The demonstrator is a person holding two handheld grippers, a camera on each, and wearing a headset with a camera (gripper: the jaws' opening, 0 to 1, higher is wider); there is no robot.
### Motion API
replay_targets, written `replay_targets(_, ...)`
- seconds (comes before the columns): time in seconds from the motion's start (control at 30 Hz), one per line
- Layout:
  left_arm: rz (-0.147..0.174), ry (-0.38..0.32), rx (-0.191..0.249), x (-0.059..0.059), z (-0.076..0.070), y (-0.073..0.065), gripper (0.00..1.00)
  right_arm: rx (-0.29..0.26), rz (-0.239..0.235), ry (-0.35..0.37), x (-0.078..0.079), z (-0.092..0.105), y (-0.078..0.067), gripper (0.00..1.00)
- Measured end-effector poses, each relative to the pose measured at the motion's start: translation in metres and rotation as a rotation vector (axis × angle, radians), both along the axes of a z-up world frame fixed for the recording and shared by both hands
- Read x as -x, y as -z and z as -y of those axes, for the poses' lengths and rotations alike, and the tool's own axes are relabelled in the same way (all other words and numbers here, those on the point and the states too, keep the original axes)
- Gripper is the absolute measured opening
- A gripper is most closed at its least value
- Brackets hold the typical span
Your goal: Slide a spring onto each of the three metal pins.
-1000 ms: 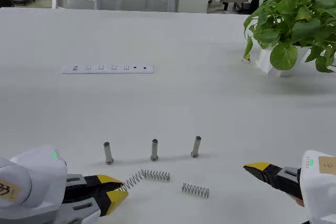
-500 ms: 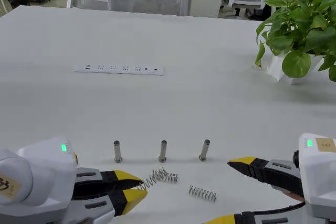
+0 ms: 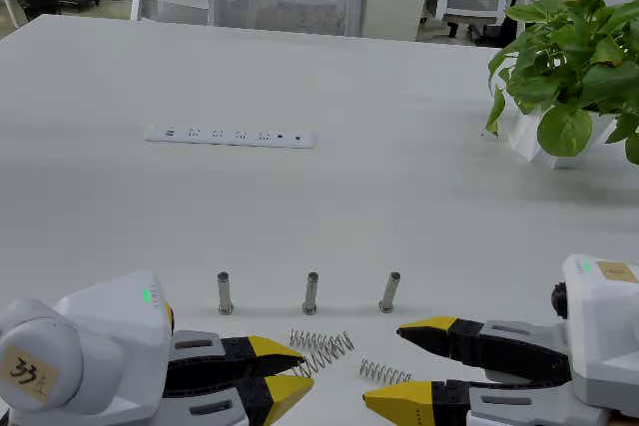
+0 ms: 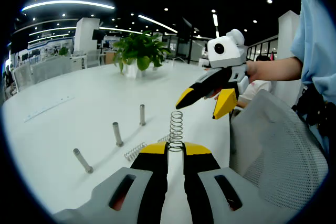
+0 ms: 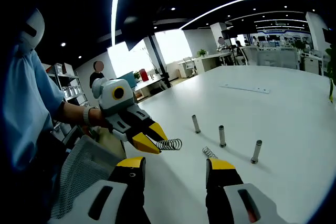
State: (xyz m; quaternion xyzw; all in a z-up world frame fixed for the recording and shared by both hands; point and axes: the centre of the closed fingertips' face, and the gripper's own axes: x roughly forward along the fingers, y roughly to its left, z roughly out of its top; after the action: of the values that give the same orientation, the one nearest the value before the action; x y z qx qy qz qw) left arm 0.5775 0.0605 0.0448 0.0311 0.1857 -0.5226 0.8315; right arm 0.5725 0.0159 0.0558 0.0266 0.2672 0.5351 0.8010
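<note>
All three metal pins (image 3: 312, 292) stand bare; left gripper (image 4: 176, 149) jaws pinch one spring (image 4: 176, 124), right gripper (image 5: 175, 162) jaws gape empty.

White tabletop (image 3: 399, 197) bare and open across mid frame; flat white power strip (image 3: 230, 136) centre left and green leafy plant in white pot (image 3: 564, 67) upper right, both well apart from lower-centre work; three upright grey metal pins (image 3: 312, 292) in a row lower centre, clear gaps between, free room above and behind; bottom edge tight: left gripper (image 3: 303, 369) clamping coiled wire spring (image 3: 321, 349) just in front of pins, wide-open right gripper (image 3: 383, 365) beside, second loose wire spring (image 3: 391, 376) lying between them
</note>
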Motion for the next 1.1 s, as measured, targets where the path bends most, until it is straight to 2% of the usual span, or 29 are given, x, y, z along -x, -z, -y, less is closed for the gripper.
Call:
replay_targets(0.23,0.011,0.071,0.021,0.01,0.009,-0.009,0.06,-0.052,-0.034,-0.017,0.004,-0.006,-0.004,0.3)
replay_targets(0.43,0.015,0.115,0.018,0.016,0.011,-0.009,0.06,-0.088,-0.057,-0.03,0.008,-0.01,-0.008,0.22)
replay_targets(0.8,0.014,0.139,0.019,0.019,0.011,-0.007,0.06,-0.126,-0.084,-0.036,0.012,-0.013,-0.009,0.14)
replay_targets(1.1,0.003,0.147,0.011,0.021,0.012,-0.002,0.06,-0.129,-0.08,-0.043,0.014,-0.015,-0.01,0.06)
